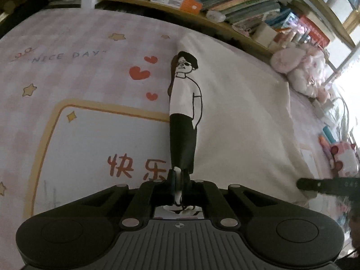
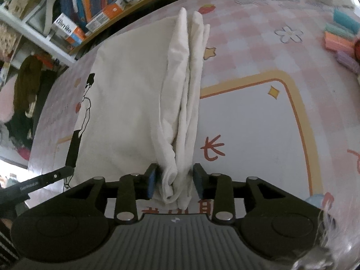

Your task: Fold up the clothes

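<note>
Two grippers are working one white T-shirt [image 2: 126, 103], which is lying on a bed [image 1: 67, 72] covered in a pink checked sheet with stars, hearts and a yellow-framed panel. The shirt is stretching lengthways away from both cameras, its long axis running from the near edge of the bed toward the far edge, where a bookshelf [image 1: 225, 2] is standing. On one long side the cloth is folding over along a crease that is carrying a printed cartoon figure [image 1: 184, 103]; on the other long side it is bunching into a thick upright ridge of folds [image 2: 186, 103]. The left gripper [image 1: 178, 180] is sitting at the near end of the printed crease, and its fingers are clenching on that edge, with a sliver of white cloth showing between them. The right gripper [image 2: 174, 181] is sitting at the near end of the bunched ridge; its fingers [image 2: 151, 183] are standing slightly apart on either side of the bundle, and I cannot tell whether the pads are pressing on it. Both near corners are lying directly at the fingers, so the coming move probably turns on carrying this near end along the shirt's length toward the far end. A plush toy [image 1: 299, 67] is resting near the bed's far corner.
</note>
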The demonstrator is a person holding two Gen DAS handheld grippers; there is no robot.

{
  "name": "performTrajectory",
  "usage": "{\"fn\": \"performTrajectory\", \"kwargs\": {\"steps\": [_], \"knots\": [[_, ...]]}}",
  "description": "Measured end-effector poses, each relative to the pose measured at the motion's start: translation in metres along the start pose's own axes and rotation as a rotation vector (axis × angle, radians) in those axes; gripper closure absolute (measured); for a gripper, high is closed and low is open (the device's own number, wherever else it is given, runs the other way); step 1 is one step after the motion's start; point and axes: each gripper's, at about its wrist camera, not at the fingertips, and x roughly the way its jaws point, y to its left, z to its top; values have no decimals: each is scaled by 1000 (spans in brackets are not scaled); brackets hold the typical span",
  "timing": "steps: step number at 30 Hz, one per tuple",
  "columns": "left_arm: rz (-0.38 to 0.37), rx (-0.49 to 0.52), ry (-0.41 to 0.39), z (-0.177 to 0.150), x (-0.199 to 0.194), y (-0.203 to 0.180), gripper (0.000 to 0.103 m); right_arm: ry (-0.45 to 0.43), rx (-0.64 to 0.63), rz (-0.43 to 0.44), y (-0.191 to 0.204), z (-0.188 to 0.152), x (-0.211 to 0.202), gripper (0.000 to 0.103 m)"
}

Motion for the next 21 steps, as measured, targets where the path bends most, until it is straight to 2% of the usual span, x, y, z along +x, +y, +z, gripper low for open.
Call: {"fn": "performTrajectory", "kwargs": {"steps": [7,9,11,12,14,15,16,18,20,21], "knots": [[-5,61,30,-4,-2,-4,99,6,-96,-41,15,-2,2,68],[-14,73,39,-5,-3,-4,99,4,-109,-45,15,-4,2,75],[-6,75,39,-5,-3,-5,90,3,-124,-48,14,-4,2,82],[-3,61,37,-5,-4,-3,90,4,-116,-41,13,-4,3,86],[2,32,32,-5,-7,1,85,5,-101,-28,12,-3,3,87],[29,38,12,-5,-12,0,82,7,-85,-18,11,-3,2,89],[56,43,-8,-5,-16,-1,76,6,-63,1,9,-1,0,89],[98,100,-69,-5,-28,-7,55,4,-19,40,5,1,-4,90],[63,168,-128,-6,-39,-16,25,3,26,79,2,4,-8,90],[45,202,-158,-7,-44,-21,21,8,56,108,0,6,-9,90]]}}
